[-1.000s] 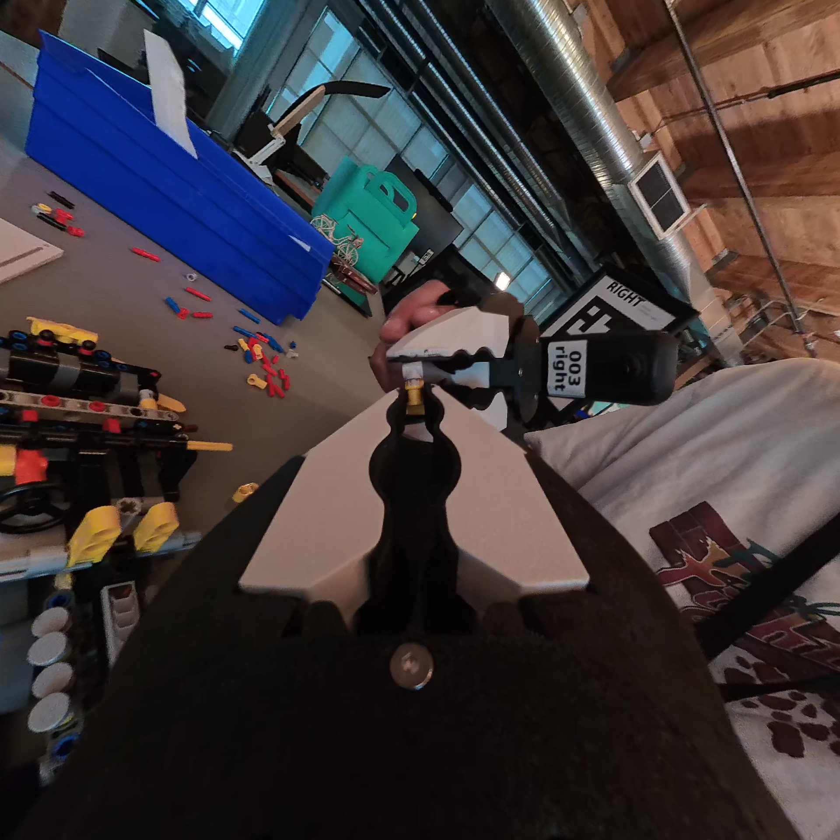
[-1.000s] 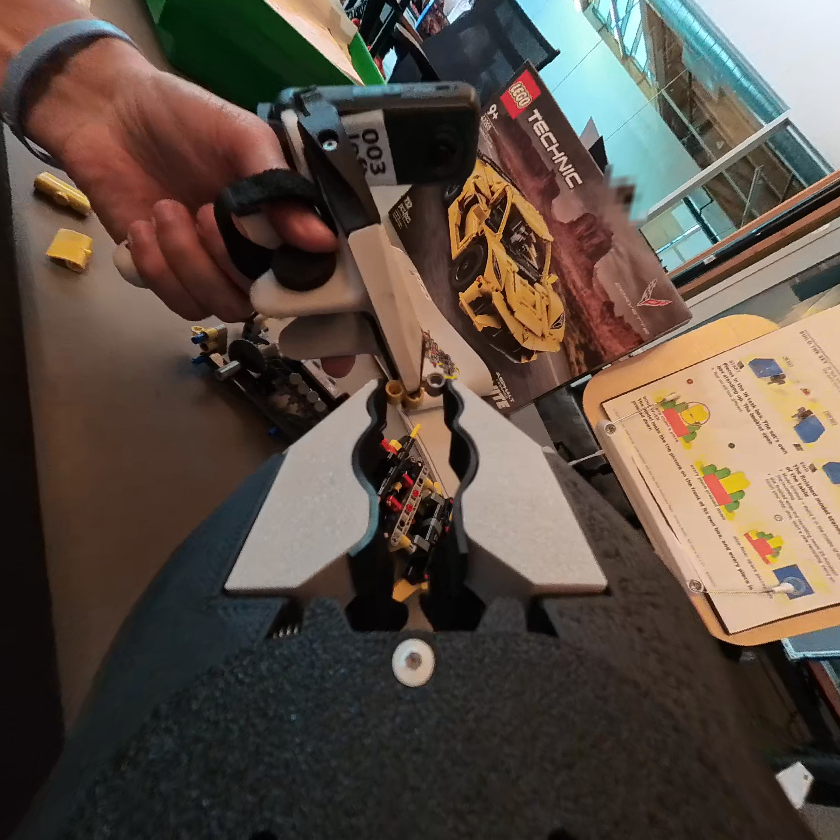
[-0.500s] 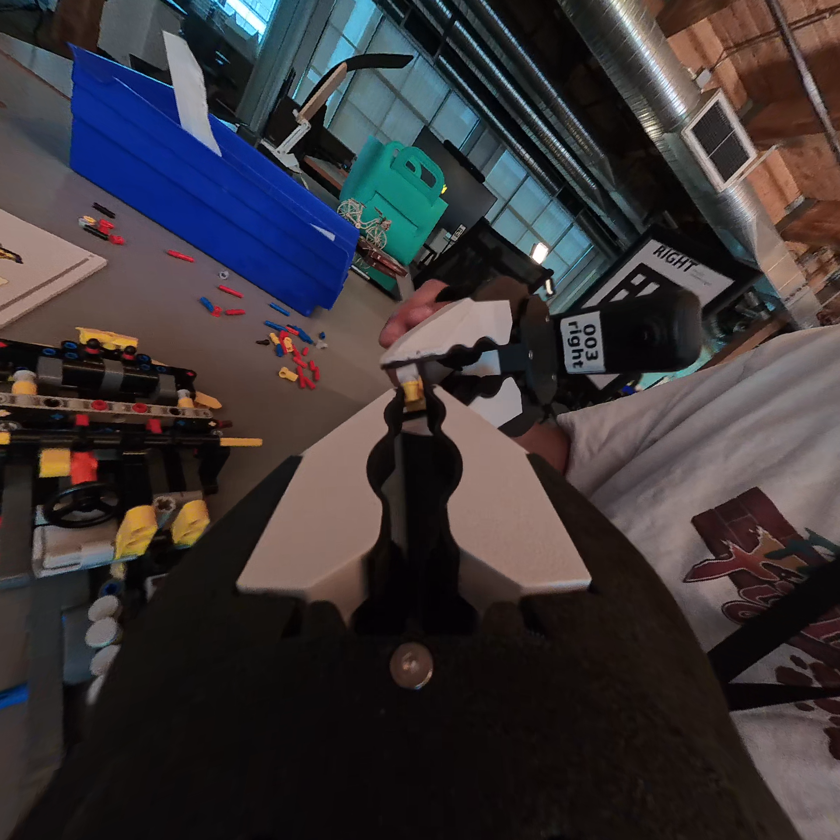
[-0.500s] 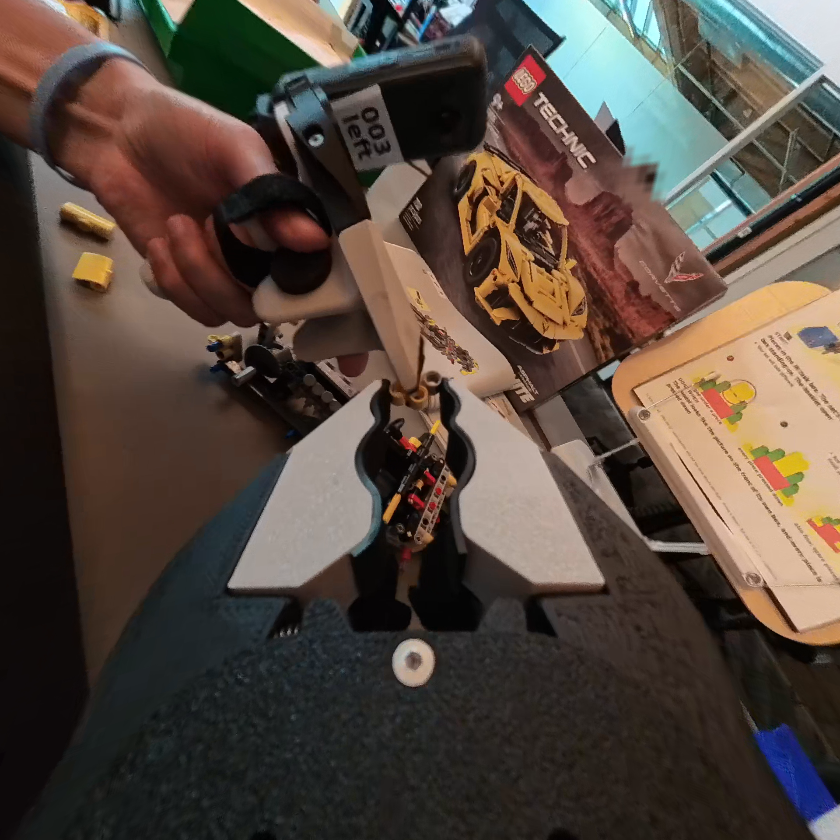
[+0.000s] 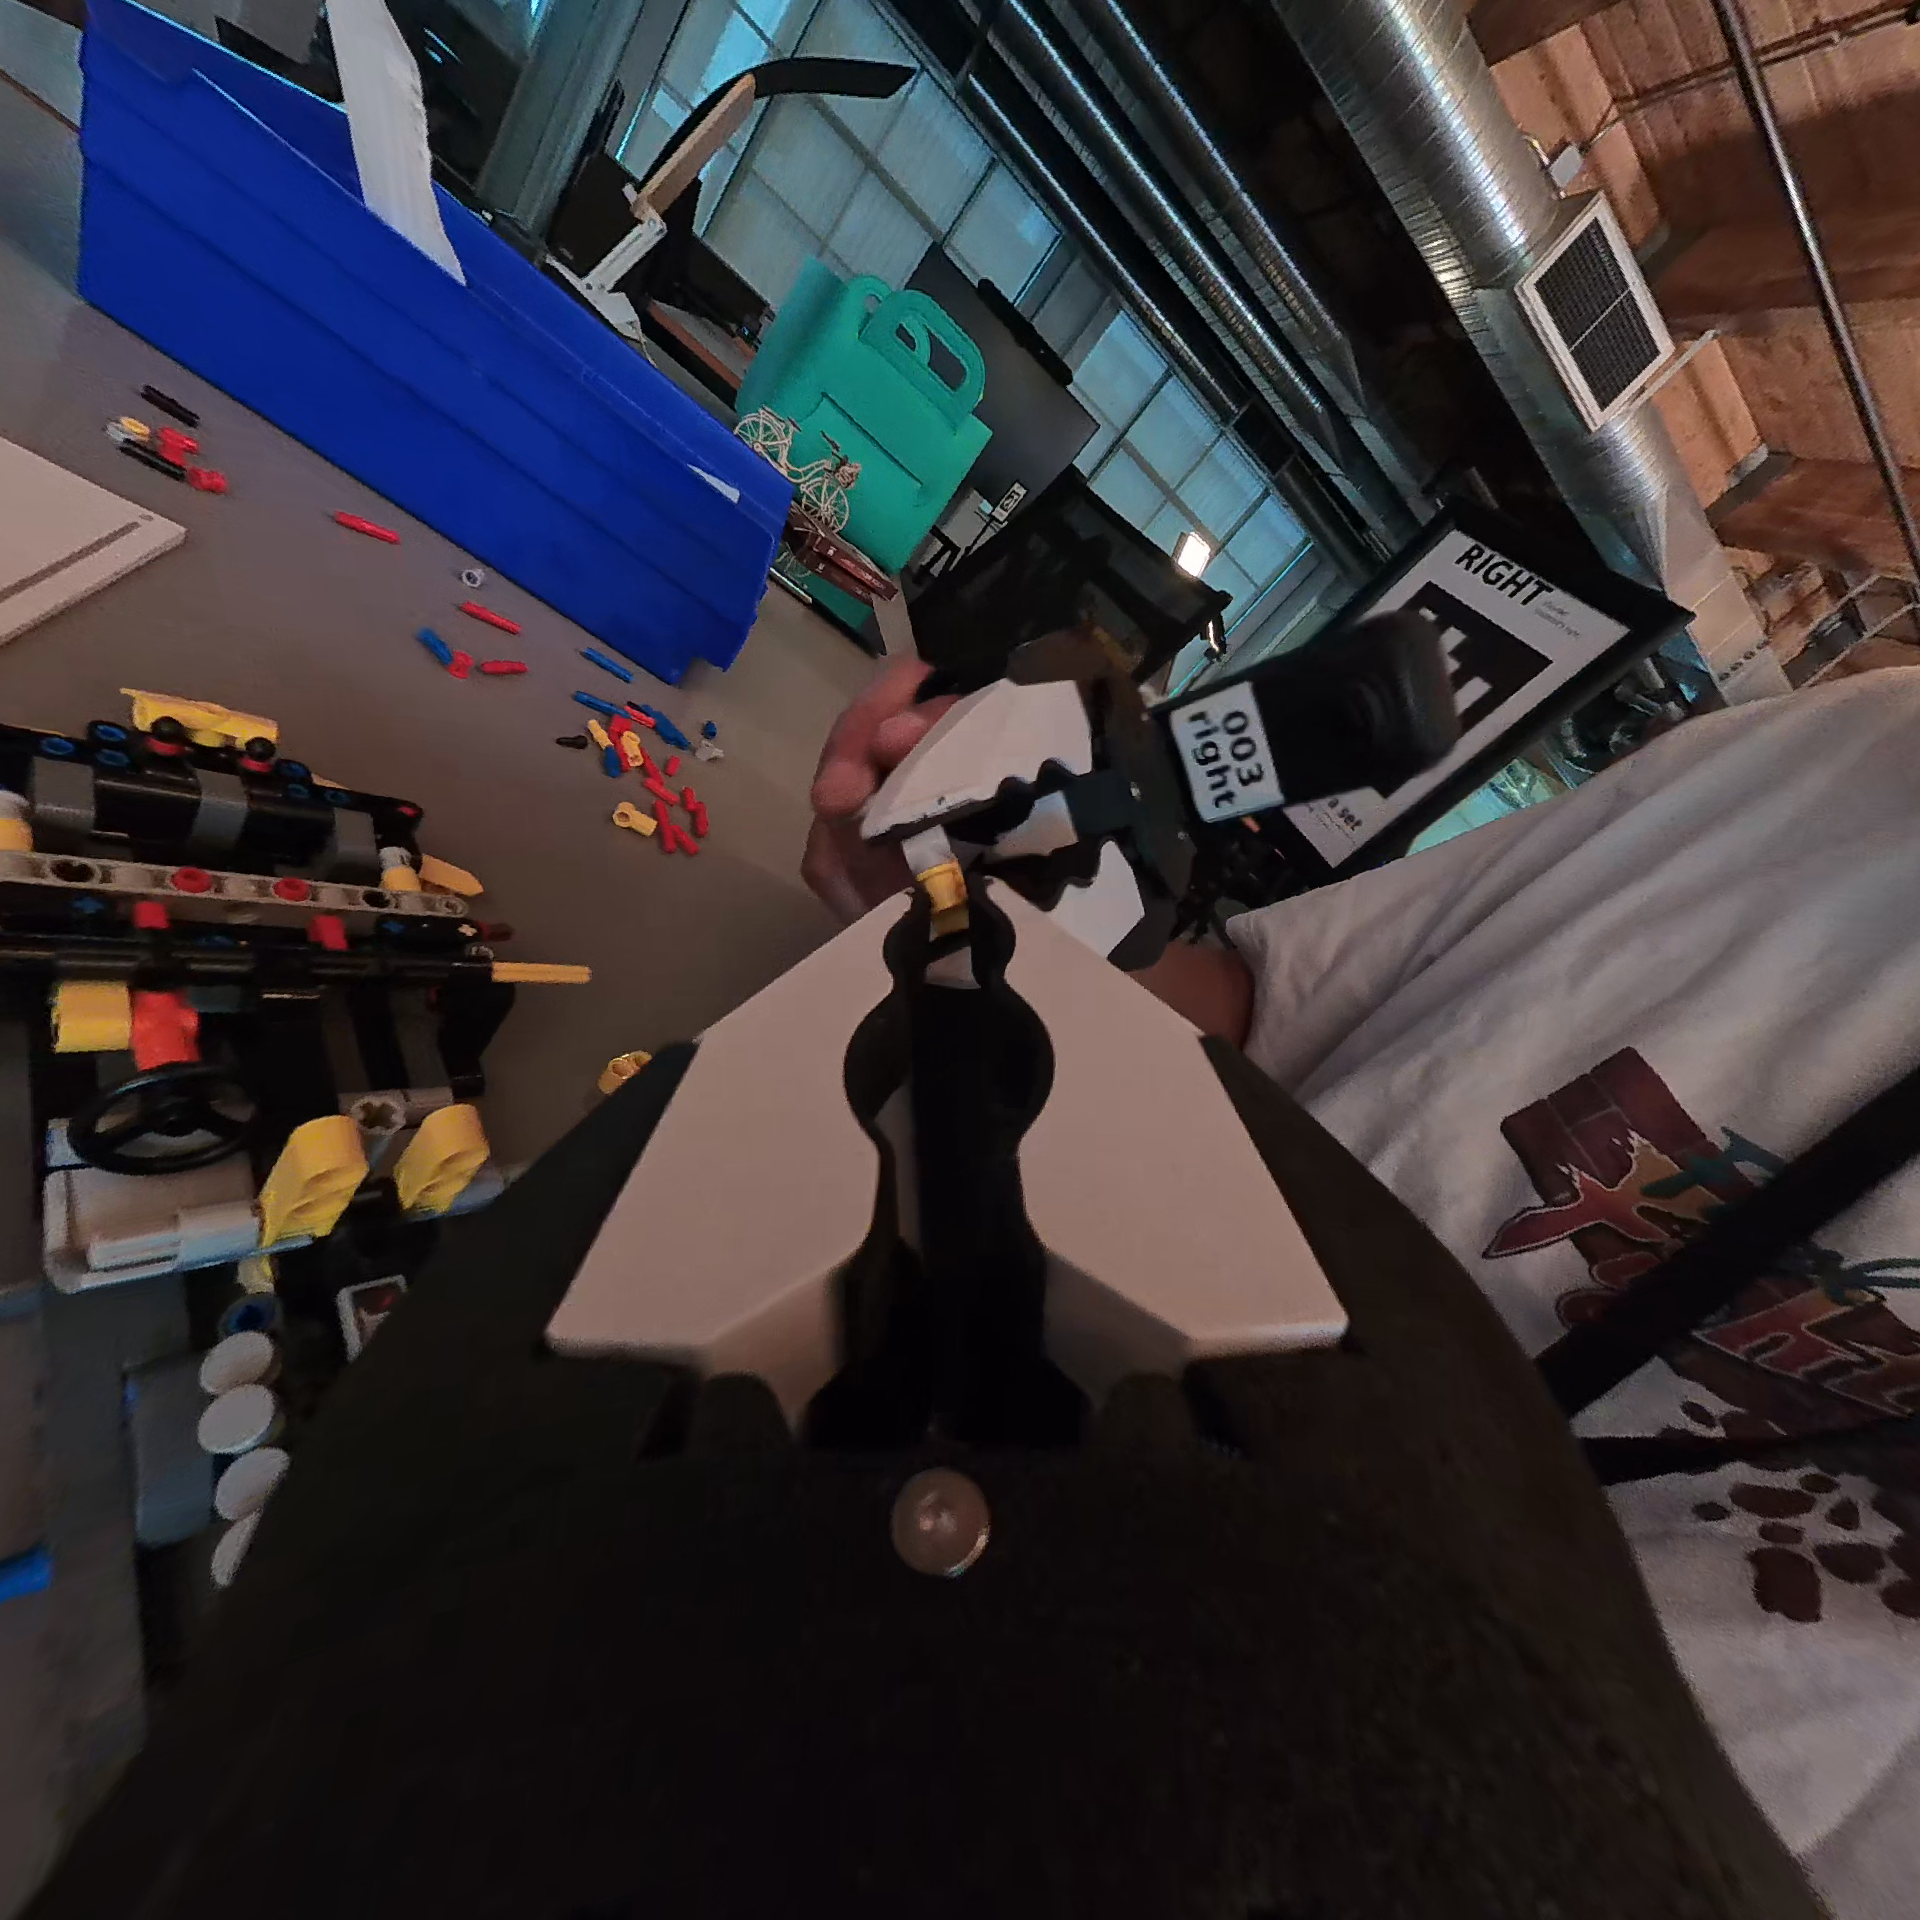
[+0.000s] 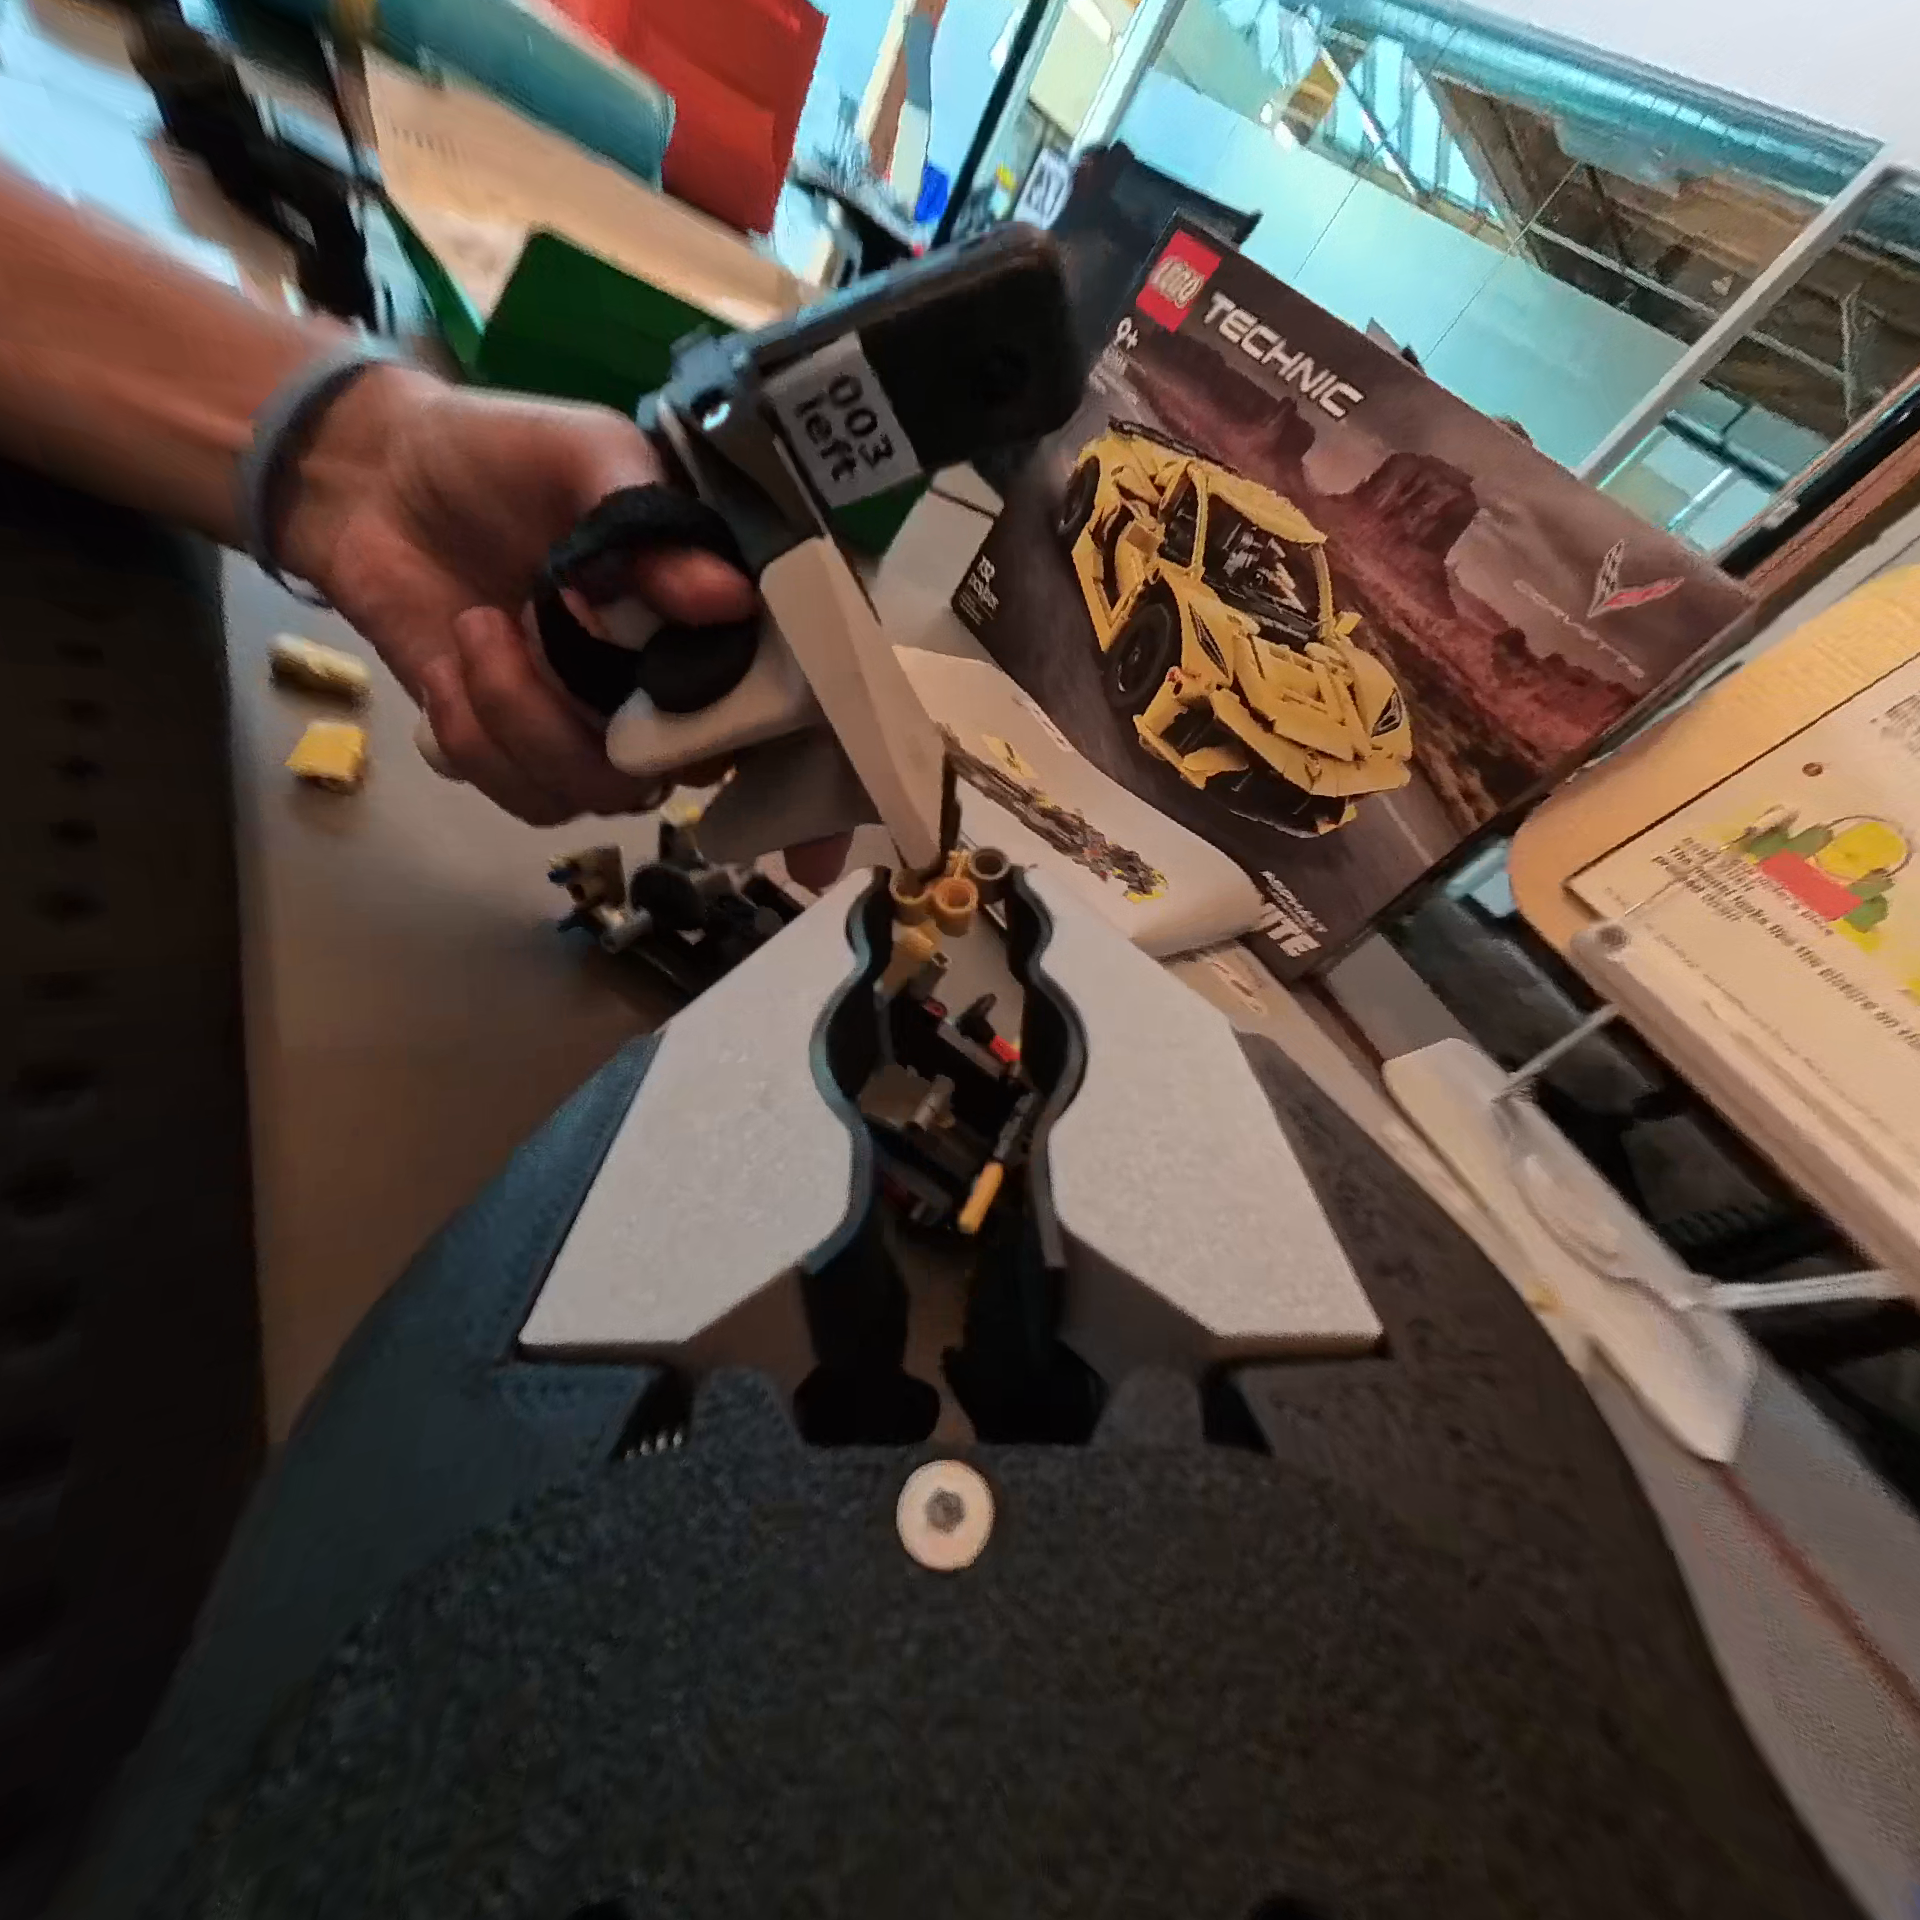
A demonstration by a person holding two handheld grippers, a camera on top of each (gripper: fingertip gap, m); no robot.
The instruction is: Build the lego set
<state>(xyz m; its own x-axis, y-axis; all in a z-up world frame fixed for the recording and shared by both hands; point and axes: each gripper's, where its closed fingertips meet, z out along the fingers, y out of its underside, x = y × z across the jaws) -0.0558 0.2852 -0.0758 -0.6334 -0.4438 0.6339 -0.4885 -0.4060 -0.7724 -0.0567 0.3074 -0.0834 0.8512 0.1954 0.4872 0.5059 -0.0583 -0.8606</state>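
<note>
Change: since the earlier frames the right wrist view is swung up and left, so that the box is seen more upright and a red shape and a green bin are brought into view behind the left gripper; the two grippers are kept tip to tip.
Table [image 5: 312, 644]: grey, strewn with parts.
Bins [image 5: 416, 343]: blue, stacked, at the table's far side.
Box [image 6: 1351, 623]: stood behind the table, with a yellow car pictured on it.
Chassis [image 5: 229, 935]: partly built, black, grey, yellow and red, laid on the table left of the grippers.
Left gripper [image 5: 943, 925]: fingers nearly closed on a small yellow piece [image 5: 943, 896]; held in a hand [image 6: 468, 623].
Right gripper [image 6: 940, 894]: fingers slightly parted around a tan and grey connector [image 6: 951, 899], with contact on both sides not clearly seen; the same cluster is met by the left gripper's tips.
Loose pins [image 5: 644, 769]: red, blue and yellow, scattered near the bins.
Yellow blocks [image 6: 327, 753]: two, on the table beyond the hand.
</note>
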